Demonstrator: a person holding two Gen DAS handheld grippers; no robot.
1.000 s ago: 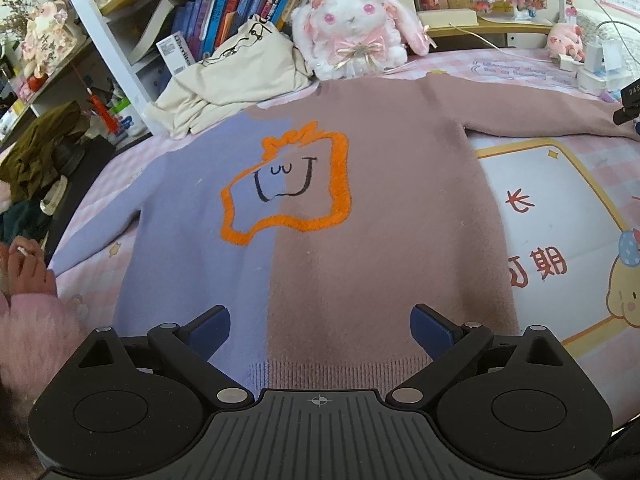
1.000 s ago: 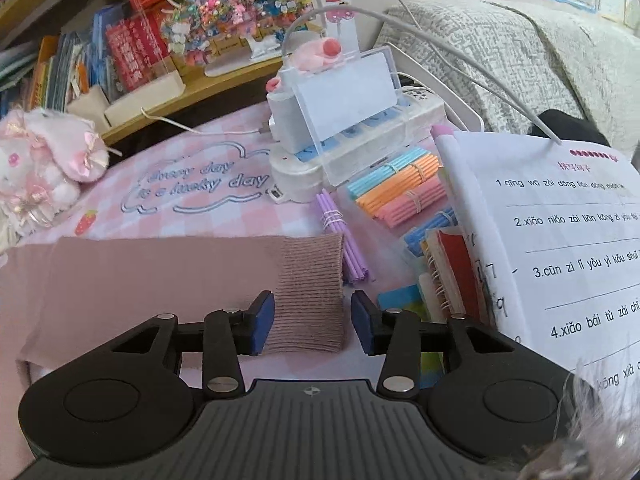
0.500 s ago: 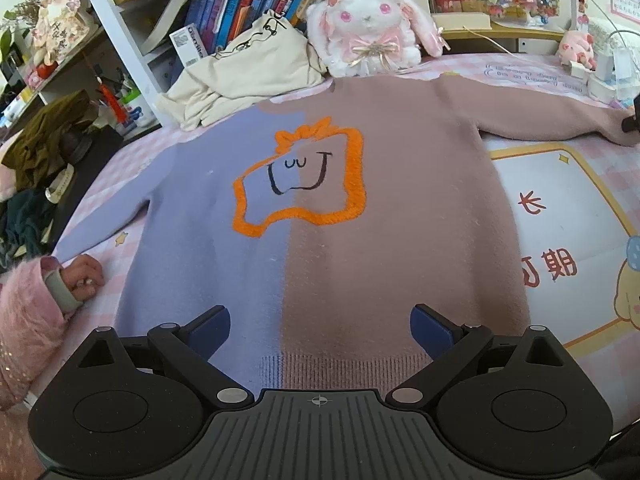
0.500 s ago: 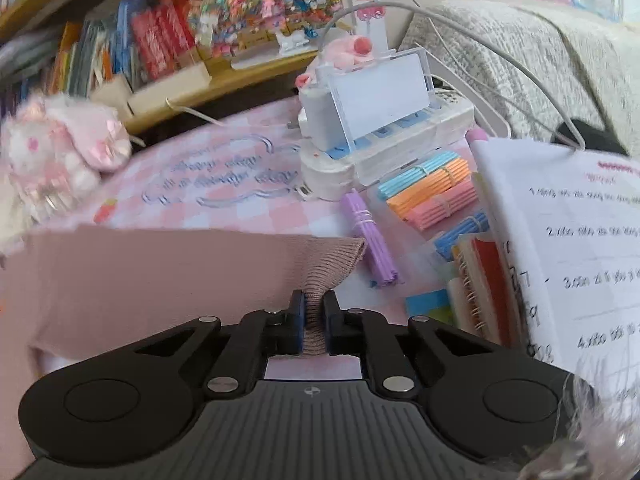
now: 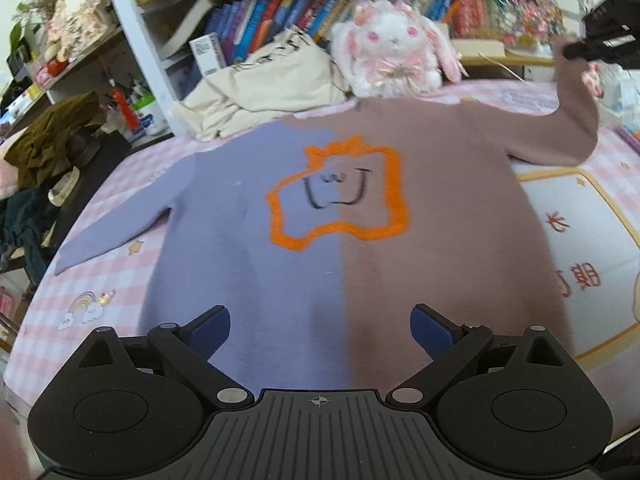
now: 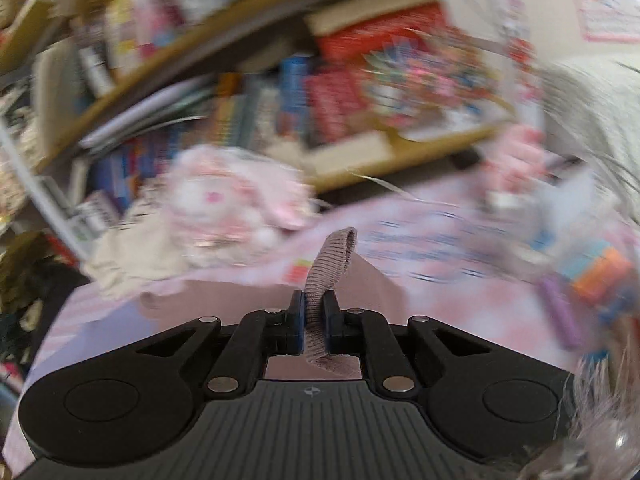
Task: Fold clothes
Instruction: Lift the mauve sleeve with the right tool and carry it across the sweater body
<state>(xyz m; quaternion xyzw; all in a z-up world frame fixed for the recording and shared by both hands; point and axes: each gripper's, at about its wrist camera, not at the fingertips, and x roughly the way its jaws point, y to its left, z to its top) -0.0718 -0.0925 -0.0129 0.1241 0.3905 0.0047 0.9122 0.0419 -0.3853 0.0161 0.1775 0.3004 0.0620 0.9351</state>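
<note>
A half purple, half brown sweater (image 5: pixel 360 248) with an orange outlined face lies flat, front up, on the pink checked bed cover (image 5: pixel 120 280). My left gripper (image 5: pixel 320 328) is open and empty, hovering over the sweater's hem. My right gripper (image 6: pixel 314 320) is shut on the ribbed cuff (image 6: pixel 332 264) of the brown sleeve. In the left wrist view the right gripper (image 5: pixel 600 36) holds that sleeve (image 5: pixel 572 112) lifted off the bed at the far right. The purple sleeve (image 5: pixel 120 228) lies stretched out to the left.
A white plush rabbit (image 5: pixel 396 56) and a cream garment (image 5: pixel 272 80) sit behind the collar, in front of a bookshelf (image 5: pixel 280 12). Dark clothes (image 5: pixel 48 144) pile at the left. Coloured stick bundles (image 6: pixel 592 284) lie at the right, blurred.
My right gripper closed on the brown cuff and has lifted it up and swung left, raising the sleeve. The person's hand at the left has left view.
</note>
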